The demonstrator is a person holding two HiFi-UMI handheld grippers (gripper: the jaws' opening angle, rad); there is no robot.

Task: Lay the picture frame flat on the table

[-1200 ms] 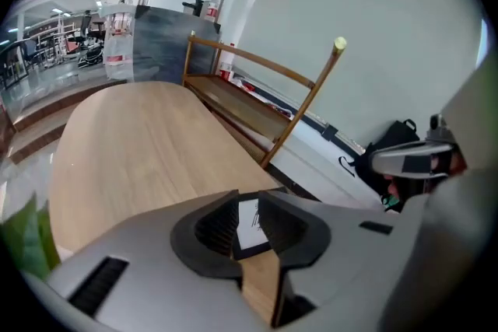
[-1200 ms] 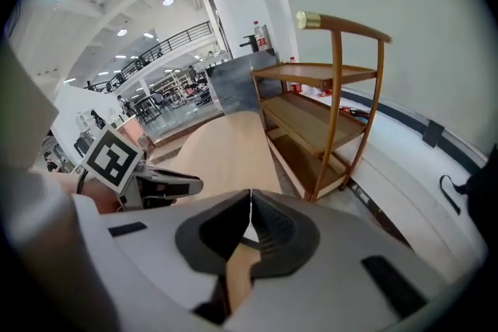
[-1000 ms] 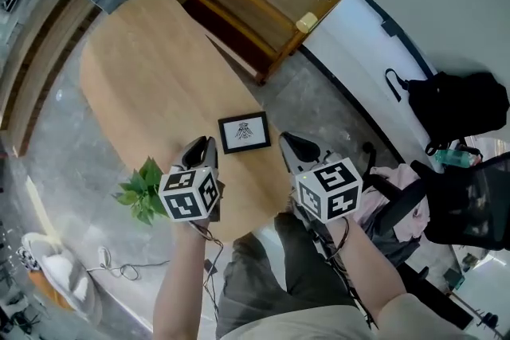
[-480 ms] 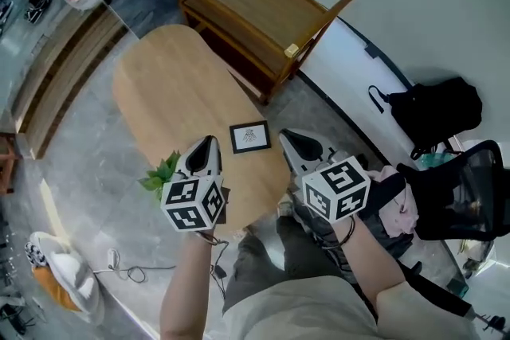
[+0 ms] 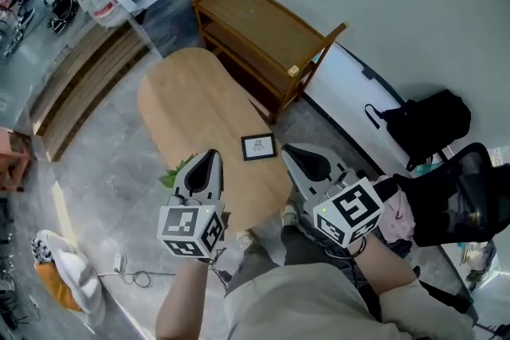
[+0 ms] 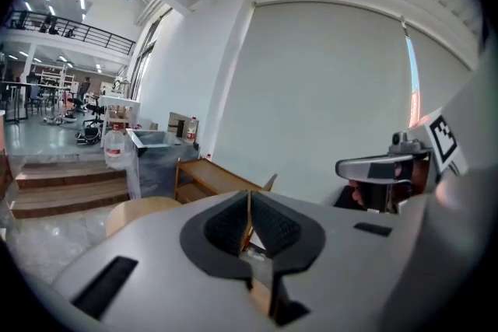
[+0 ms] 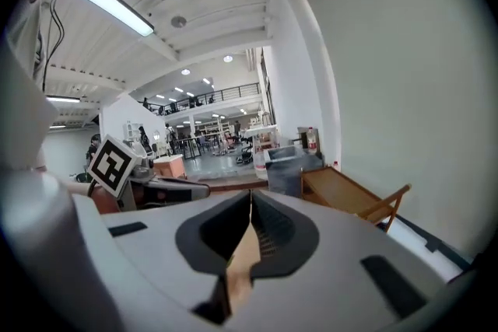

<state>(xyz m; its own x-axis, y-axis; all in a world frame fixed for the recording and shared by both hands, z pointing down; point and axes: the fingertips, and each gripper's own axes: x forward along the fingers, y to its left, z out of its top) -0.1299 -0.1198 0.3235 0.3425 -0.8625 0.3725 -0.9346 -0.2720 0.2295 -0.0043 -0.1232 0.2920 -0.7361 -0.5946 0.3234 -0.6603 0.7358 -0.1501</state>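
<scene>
The black picture frame lies flat near the right edge of the oval wooden table. Both grippers are held high above the table's near end, well apart from the frame. My left gripper has its jaws pressed together with nothing between them, as the left gripper view also shows. My right gripper is likewise shut and empty, as seen in its own view. The frame is hidden behind the jaws in both gripper views.
A small green plant sits at the table's near left edge, partly behind the left gripper. A wooden shelf cart stands past the table. A black bag and a black chair are to the right. A cable lies on the floor.
Both grippers have risen well above the table, and the head view has lifted, so the table and frame look smaller. The frame stays flat in place.
</scene>
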